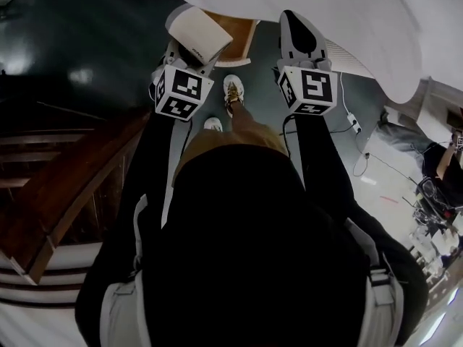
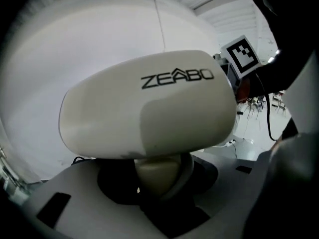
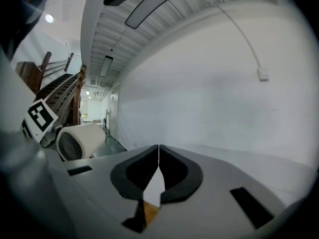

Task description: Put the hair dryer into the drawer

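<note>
A cream-white hair dryer (image 2: pixel 149 108) fills the left gripper view, its barrel lying across the frame and its handle (image 2: pixel 157 173) standing between the jaws. My left gripper (image 2: pixel 159 185) is shut on that handle. In the head view the hair dryer (image 1: pixel 199 33) sticks out ahead of the left gripper (image 1: pixel 187 58), over a wood-coloured panel (image 1: pixel 239 36) that may be the drawer. My right gripper (image 1: pixel 295 19) is beside it on the right, apart from the dryer. Its jaws (image 3: pixel 158 156) are shut with nothing between them. The right gripper view shows the dryer's grille end (image 3: pixel 79 139) at the left.
A dark wooden staircase (image 1: pixel 65 172) runs along the left. A large white wall or panel (image 1: pixel 362 20) curves across the top right. My shoes (image 1: pixel 233 89) stand on the dark floor below. Cables and a power strip (image 1: pixel 354 125) lie to the right.
</note>
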### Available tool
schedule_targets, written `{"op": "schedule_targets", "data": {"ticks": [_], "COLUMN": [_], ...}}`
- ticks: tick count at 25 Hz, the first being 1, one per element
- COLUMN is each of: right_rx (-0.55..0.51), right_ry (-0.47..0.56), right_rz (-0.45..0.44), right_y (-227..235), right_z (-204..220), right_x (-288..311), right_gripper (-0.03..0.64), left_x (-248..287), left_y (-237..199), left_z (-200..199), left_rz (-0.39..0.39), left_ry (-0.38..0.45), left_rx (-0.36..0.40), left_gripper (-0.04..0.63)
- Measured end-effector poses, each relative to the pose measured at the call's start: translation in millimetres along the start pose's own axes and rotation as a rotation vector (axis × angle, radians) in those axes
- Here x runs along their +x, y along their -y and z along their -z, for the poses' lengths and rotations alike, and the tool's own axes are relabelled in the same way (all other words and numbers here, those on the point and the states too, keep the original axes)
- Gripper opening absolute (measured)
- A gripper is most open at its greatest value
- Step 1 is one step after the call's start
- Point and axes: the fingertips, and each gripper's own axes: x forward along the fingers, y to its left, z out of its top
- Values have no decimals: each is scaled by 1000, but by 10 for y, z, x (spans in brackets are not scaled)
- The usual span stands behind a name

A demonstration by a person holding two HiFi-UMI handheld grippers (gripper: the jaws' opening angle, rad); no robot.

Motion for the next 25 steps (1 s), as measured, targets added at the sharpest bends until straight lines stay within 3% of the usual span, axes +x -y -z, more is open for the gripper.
{"op": "schedule_targets", "data": {"ticks": [6,25], "right_rx": [-8,-5], "right_ry": [-44,-110], "right_rz": [0,26], "right_y": [117,385], "right_z": [249,682], "right_x": [105,277], "right_gripper": [28,28], "left_x": [264,830], "left_y": [165,532], "left_z": [399,1231], "left_rz": [81,390], "left_ry": [-132,-439], "left_rx": [91,538], "left_gripper": [213,213]}}
